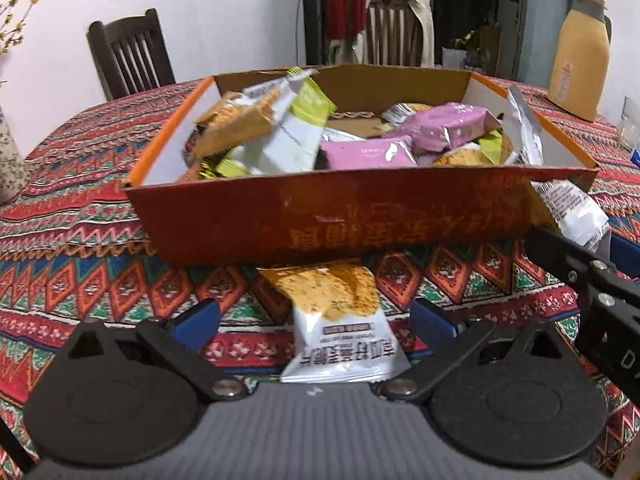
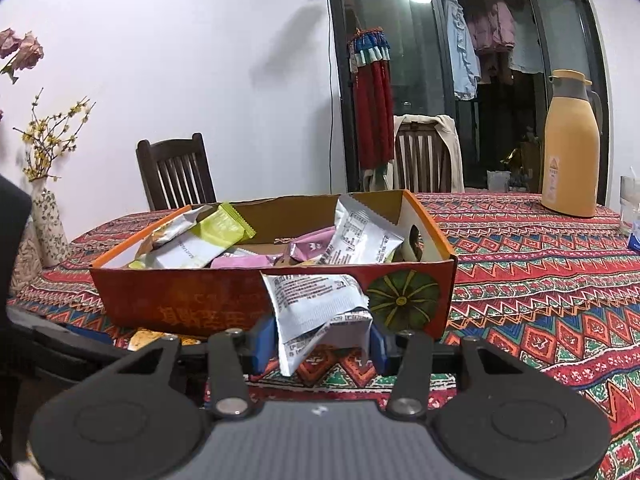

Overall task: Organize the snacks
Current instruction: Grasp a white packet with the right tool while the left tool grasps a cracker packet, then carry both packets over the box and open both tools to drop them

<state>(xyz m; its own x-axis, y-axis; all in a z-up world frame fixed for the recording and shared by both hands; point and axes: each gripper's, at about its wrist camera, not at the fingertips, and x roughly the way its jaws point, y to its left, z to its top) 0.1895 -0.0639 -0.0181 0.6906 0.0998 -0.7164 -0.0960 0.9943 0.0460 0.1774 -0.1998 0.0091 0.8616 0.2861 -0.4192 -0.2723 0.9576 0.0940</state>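
Note:
A red cardboard box [image 1: 360, 216] with orange rims holds several snack packets in pink, green, white and tan. A white and orange cracker packet [image 1: 336, 320] lies on the tablecloth in front of the box, between the blue pads of my left gripper [image 1: 316, 316], which is open around it. My right gripper [image 2: 320, 340] is shut on a crumpled white packet [image 2: 316, 308] and holds it against the box's front wall [image 2: 180, 300]. That packet also shows in the left wrist view [image 1: 572, 208], at the box's right corner.
A patterned red tablecloth [image 2: 540, 280] covers the table. A tan thermos [image 2: 570, 144] stands at the back right, a flower vase [image 2: 48, 224] at the left. Two wooden chairs [image 2: 176, 168] stand behind the table.

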